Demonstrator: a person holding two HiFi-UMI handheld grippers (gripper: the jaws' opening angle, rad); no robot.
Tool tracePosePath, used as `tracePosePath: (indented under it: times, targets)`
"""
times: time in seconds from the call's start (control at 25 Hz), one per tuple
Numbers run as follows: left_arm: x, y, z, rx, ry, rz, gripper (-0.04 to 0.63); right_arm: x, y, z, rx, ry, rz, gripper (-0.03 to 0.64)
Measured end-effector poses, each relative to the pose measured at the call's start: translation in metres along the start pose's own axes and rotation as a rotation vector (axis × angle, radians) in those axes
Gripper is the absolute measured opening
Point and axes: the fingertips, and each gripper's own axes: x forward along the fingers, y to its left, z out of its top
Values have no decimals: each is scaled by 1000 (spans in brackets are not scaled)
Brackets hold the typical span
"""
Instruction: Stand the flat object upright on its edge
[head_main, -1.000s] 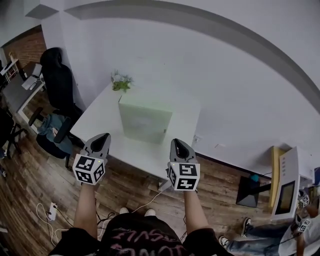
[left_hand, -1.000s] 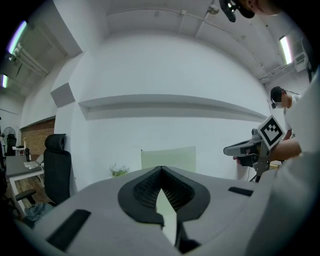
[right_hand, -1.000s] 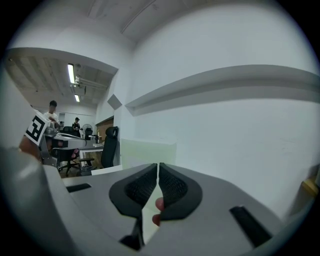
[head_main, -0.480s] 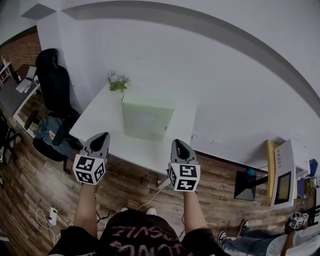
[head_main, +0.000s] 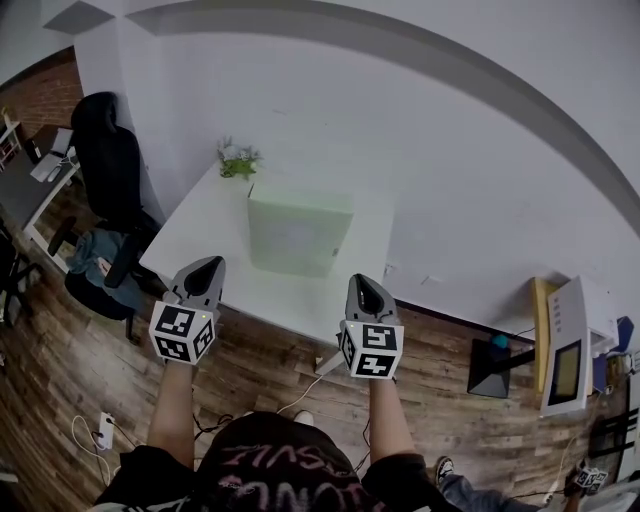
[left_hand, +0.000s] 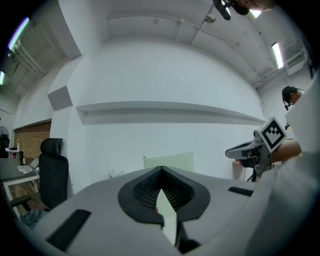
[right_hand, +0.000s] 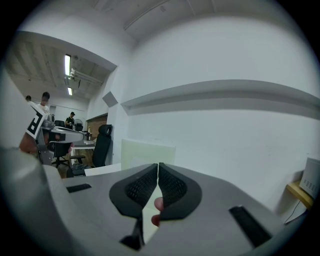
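A pale green flat box (head_main: 299, 230) stands upright on its edge on the white table (head_main: 215, 235), close to the wall. It shows in the left gripper view (left_hand: 168, 161) and the right gripper view (right_hand: 146, 151) straight ahead beyond the jaws. My left gripper (head_main: 210, 265) hovers at the table's near edge, left of the box, shut with nothing in it. My right gripper (head_main: 358, 283) hangs at the near edge on the right, also shut and empty. Both are well short of the box and touch nothing.
A small green plant (head_main: 240, 160) sits at the table's far left corner. A black office chair (head_main: 112, 165) stands left of the table. A white wall (head_main: 430, 170) rises behind. Cables (head_main: 90, 425) lie on the wooden floor; a yellow-and-white stand (head_main: 565, 345) is at right.
Both grippers have drawn back slightly from the table toward me, the right one a little more. The box has stayed upright and has not moved on the table.
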Motion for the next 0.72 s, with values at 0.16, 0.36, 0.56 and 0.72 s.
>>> tracePosePath:
  times: [0.16,0.36,0.56,0.72]
  targets:
    - [0,0,0,3,-1,-9,14,1,0,2,6,-7,-7,26]
    - [0,4,-1,-11,-2,-12,14,1,-2,1,7,-3,-20,26]
    - [1,7,1,-8,-8,-18,14,1,0,3,-1,-6,-26,26]
    - [3,6,1,-7,-12,-29,14,2,0,3,-10,-7,-31,26]
